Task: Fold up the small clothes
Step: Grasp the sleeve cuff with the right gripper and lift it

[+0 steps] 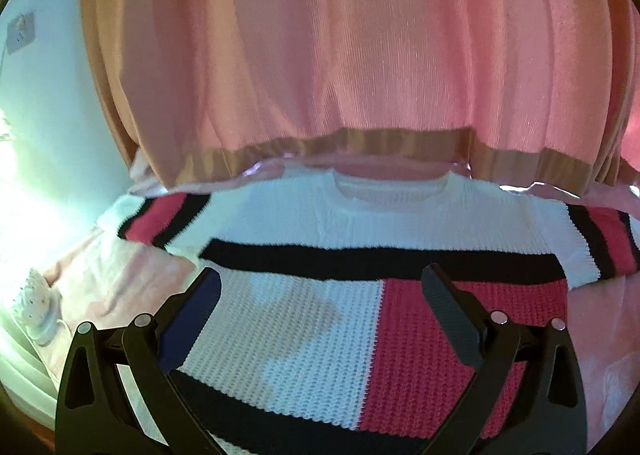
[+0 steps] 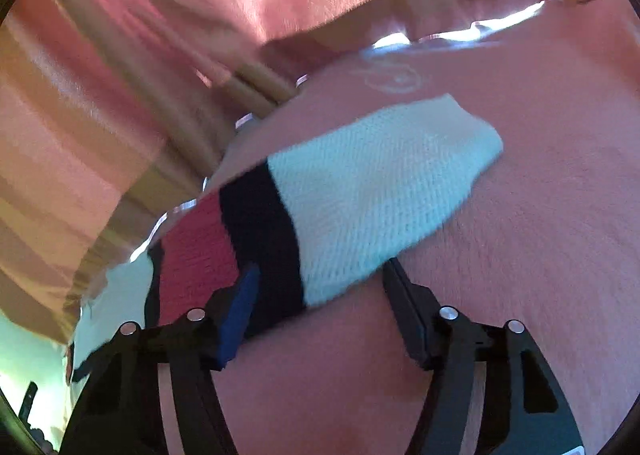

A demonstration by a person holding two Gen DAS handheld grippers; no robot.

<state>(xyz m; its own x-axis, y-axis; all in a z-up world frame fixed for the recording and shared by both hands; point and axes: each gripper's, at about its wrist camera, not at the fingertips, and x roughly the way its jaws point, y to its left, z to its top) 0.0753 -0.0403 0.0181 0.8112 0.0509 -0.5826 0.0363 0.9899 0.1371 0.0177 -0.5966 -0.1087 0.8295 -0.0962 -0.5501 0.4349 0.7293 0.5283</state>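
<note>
A knitted sweater (image 1: 304, 339) in white, black and red blocks lies flat on a pink bed sheet (image 1: 120, 287), its neck opening (image 1: 392, 185) facing the curtain. My left gripper (image 1: 322, 279) hovers open over the sweater's chest with nothing between its fingers. In the right wrist view one sleeve (image 2: 372, 191) stretches across the sheet, with a white cuff, then a black band, then red. My right gripper (image 2: 320, 271) straddles the sleeve's near edge. The blue-padded finger (image 2: 240, 307) lies over the black band and the other finger (image 2: 408, 303) sits beside the cuff; the jaws stand apart and do not pinch the cloth.
A pink curtain (image 1: 340, 47) with a tan hem hangs close behind the bed's far edge, and it is also the curtain (image 2: 120, 103) in the right wrist view. A white frilled cushion (image 1: 36, 307) sits at the left. Bare sheet (image 2: 552, 215) lies right of the sleeve.
</note>
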